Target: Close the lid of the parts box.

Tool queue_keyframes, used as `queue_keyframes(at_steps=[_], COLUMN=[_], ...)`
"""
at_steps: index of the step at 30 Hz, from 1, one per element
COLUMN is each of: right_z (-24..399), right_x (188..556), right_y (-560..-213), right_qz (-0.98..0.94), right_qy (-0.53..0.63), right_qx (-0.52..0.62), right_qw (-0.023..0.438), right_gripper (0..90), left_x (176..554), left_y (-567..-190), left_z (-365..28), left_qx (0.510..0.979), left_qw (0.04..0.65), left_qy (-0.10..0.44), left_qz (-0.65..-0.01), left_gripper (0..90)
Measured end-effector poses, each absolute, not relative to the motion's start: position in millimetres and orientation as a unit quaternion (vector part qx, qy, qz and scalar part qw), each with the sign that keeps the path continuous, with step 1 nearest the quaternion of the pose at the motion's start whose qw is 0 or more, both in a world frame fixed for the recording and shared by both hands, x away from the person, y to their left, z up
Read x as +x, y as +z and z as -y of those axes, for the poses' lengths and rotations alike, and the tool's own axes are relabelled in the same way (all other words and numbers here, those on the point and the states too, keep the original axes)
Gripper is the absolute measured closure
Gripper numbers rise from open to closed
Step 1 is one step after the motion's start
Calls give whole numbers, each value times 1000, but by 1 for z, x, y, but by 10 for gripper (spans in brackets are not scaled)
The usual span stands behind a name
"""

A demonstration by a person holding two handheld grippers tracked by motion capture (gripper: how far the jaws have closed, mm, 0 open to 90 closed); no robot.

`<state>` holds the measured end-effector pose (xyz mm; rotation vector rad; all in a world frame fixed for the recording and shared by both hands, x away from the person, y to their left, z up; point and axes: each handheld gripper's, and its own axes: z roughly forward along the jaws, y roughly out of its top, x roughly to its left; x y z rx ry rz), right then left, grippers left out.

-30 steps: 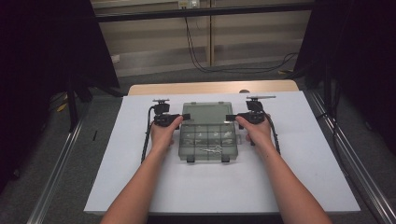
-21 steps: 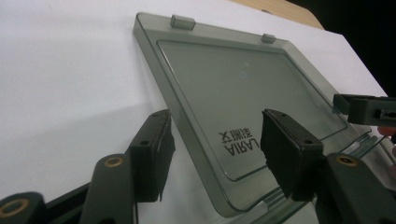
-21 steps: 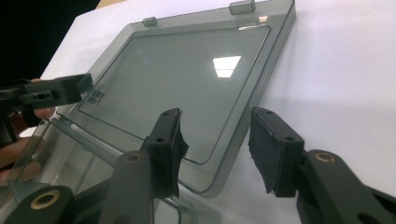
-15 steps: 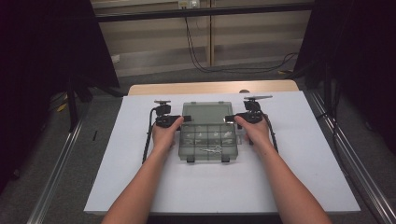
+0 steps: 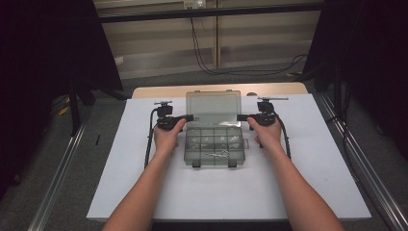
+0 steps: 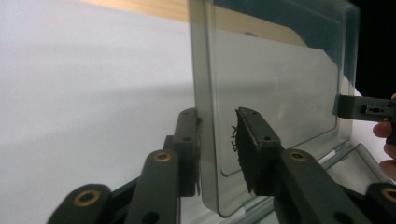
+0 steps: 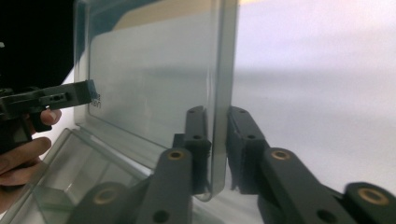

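A clear plastic compartment box point(image 5: 214, 147) lies on the white sheet, its lid point(image 5: 213, 108) standing up at the back. My left gripper point(image 5: 190, 117) is at the lid's left edge and my right gripper point(image 5: 239, 117) at its right edge. In the left gripper view the lid point(image 6: 280, 88) edge sits between the jaws of my left gripper point(image 6: 217, 135); they have just been closing, one pad touches and a narrow gap shows at the other. In the right gripper view my right gripper point(image 7: 217, 130) has just closed, and both pads press on the lid point(image 7: 154, 79).
Small metal parts point(image 5: 216, 154) lie in the box's front compartments. The white sheet point(image 5: 144, 192) covers a wooden table point(image 5: 159, 90). Metal rails point(image 5: 57, 183) run along both sides, and cables point(image 5: 211, 67) lie on the floor behind.
The lid has swung up and stands taller than a second ago. Both grippers stay at its side edges, a little higher.
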<state>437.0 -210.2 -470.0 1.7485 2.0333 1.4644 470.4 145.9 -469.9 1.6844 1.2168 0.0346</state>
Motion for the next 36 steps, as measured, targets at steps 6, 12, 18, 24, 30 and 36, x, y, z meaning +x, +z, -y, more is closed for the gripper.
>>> queue_keyframes(at_steps=[6, 12, 18, 24, 30, 36], right_z=[210, 210, 209, 211, 216, 209], right_x=[429, 427, 426, 432, 443, 455], right_y=[-469, -468, -468, -468, -447, -429], right_qz=[-682, -691, -700, -692, -670, -678], right_qy=[488, 489, 493, 496, 511, 500], right_qx=[539, 524, 504, 517, 529, 527], right_qw=[76, 91, 110, 89, 98, 115], right_gripper=[845, 846, 845, 810, 773, 781], left_x=[470, 474, 478, 471, 467, 466], left_y=[-467, -463, -455, -453, -452, -452], left_z=[-151, -153, -153, -153, -154, -154], left_qx=[703, 695, 687, 698, 699, 701], left_qw=[512, 522, 536, 534, 538, 537], left_qy=[17, 33, 40, 76, 82, 88], left_qz=[-493, -494, -490, -472, -465, -461], left_gripper=[760, 811, 815, 843, 847, 849])
